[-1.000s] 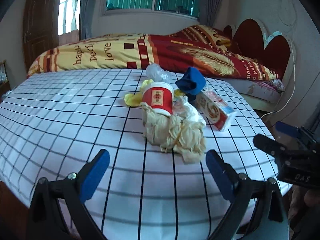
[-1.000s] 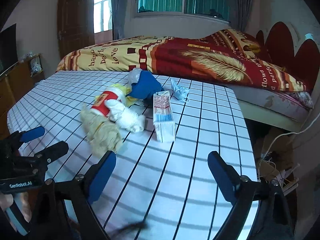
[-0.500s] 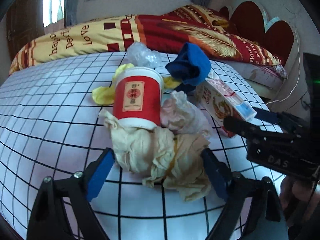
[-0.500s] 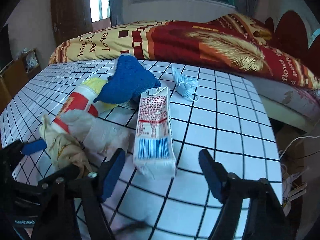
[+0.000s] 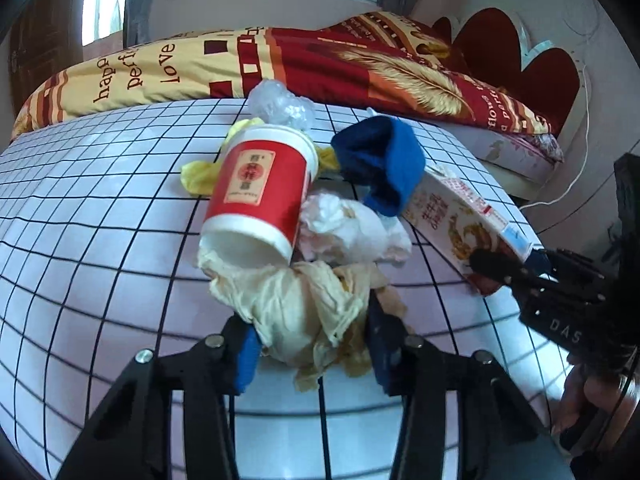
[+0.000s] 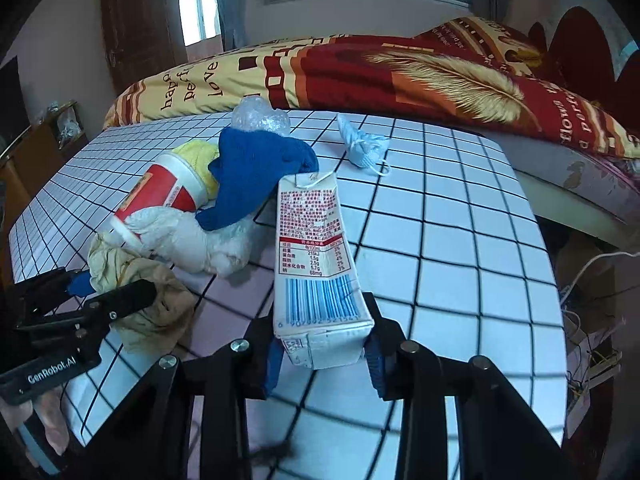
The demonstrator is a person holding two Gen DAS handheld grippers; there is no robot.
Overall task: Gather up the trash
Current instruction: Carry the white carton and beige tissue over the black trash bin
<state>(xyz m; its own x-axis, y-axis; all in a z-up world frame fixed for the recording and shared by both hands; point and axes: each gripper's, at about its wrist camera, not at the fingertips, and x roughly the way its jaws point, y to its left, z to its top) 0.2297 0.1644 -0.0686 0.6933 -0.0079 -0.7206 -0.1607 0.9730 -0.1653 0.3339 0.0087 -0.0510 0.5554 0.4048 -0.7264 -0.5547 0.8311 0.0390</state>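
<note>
So both tongs are clamped onto junk at once here. The left gripper (image 5: pixel 310 350), bottom centre of its own view, has just been closing and its blue pads now squeeze a crumpled beige paper wad (image 5: pixel 296 308) from both sides. The right gripper (image 6: pixel 324 356), also bottom centre of its view, has been closing too and pinches the near end of a milk carton (image 6: pixel 316 264), the end with the barcode, which lies flat pointing up the frame.

The rest of the trash pile sits mid-frame on the grid-pattern tablecloth (image 5: pixel 100 248): a red paper cup (image 5: pixel 260 188) tipped on its side and resting on the wad, a white crumpled tissue (image 5: pixel 352 232) just right of it, a blue sock (image 5: pixel 384 160) draped above, something yellow (image 5: pixel 196 172) behind the cup, and a clear plastic ball (image 5: pixel 280 106) at the top of the heap. A small light blue face mask (image 6: pixel 364 146) lies apart, upper centre in the right view.
</note>
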